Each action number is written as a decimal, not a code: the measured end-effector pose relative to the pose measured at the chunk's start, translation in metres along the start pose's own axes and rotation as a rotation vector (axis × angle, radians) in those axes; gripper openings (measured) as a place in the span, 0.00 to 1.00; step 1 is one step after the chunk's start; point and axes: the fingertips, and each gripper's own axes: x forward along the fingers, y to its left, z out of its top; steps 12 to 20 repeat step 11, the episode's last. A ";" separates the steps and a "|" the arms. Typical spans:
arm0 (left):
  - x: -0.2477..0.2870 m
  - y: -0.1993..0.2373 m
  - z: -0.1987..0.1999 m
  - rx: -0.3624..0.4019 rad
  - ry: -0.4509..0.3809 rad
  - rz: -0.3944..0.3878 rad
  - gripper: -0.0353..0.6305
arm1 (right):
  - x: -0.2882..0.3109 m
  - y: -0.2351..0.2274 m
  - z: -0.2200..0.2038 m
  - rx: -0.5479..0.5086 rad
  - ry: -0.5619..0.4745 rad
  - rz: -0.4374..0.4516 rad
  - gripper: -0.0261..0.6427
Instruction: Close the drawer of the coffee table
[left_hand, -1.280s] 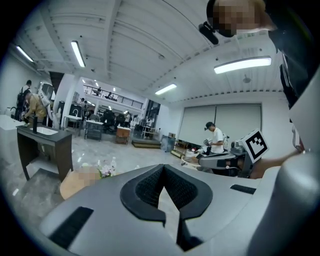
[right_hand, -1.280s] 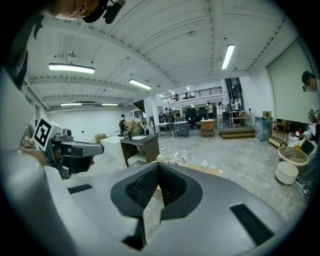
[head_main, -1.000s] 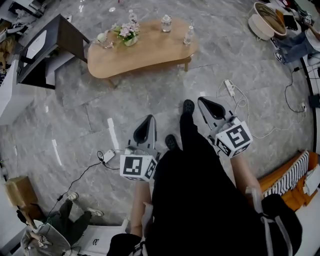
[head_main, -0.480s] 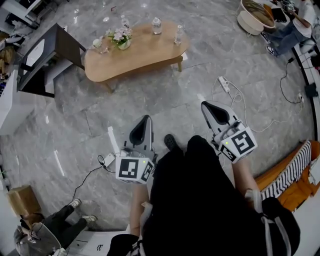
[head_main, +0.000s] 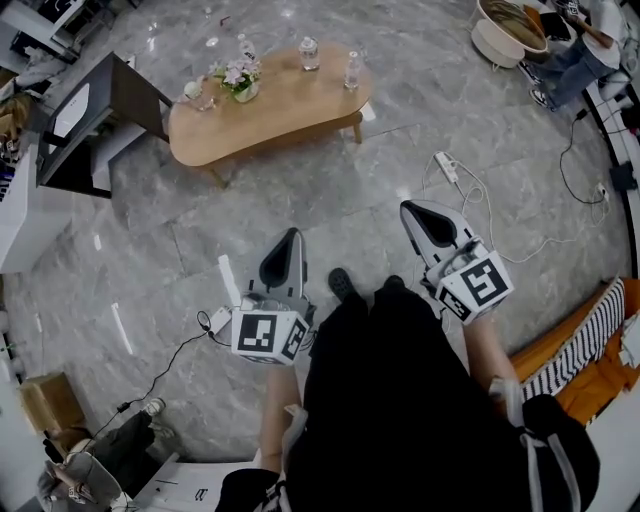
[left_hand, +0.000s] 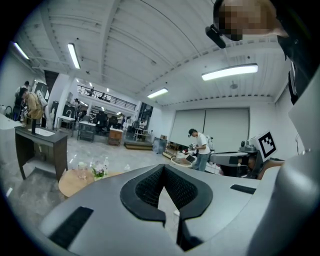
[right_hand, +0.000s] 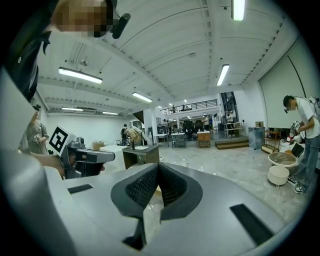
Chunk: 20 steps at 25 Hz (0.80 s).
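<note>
The kidney-shaped wooden coffee table (head_main: 290, 105) stands far ahead on the grey stone floor. It carries a vase of flowers (head_main: 238, 78) and several bottles. I cannot make out its drawer from here. My left gripper (head_main: 291, 236) and right gripper (head_main: 408, 208) hang in the air well short of the table. Both point toward it, shut and empty. In the left gripper view the left gripper (left_hand: 162, 168) has its jaws together, with the coffee table (left_hand: 70, 183) low at the left. In the right gripper view the right gripper (right_hand: 157, 165) is likewise shut.
A dark side table (head_main: 105, 105) stands left of the coffee table. A white power strip (head_main: 446, 167) and its cables lie on the floor to the right, and a small adapter (head_main: 218, 320) lies by my left gripper. A round basket (head_main: 505, 35) and a person (head_main: 585, 50) are at the back right.
The person's forward leg has drawn back under the body after a step toward the table. Both grippers shifted slightly forward and stayed shut.
</note>
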 end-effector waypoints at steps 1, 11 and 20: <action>-0.001 -0.001 0.000 -0.008 -0.001 -0.001 0.07 | -0.001 0.000 0.001 -0.003 0.001 0.001 0.06; -0.007 0.006 -0.001 -0.009 -0.006 0.002 0.07 | 0.001 0.010 0.006 -0.013 -0.013 -0.005 0.06; -0.007 0.006 -0.001 -0.009 -0.006 0.002 0.07 | 0.001 0.010 0.006 -0.013 -0.013 -0.005 0.06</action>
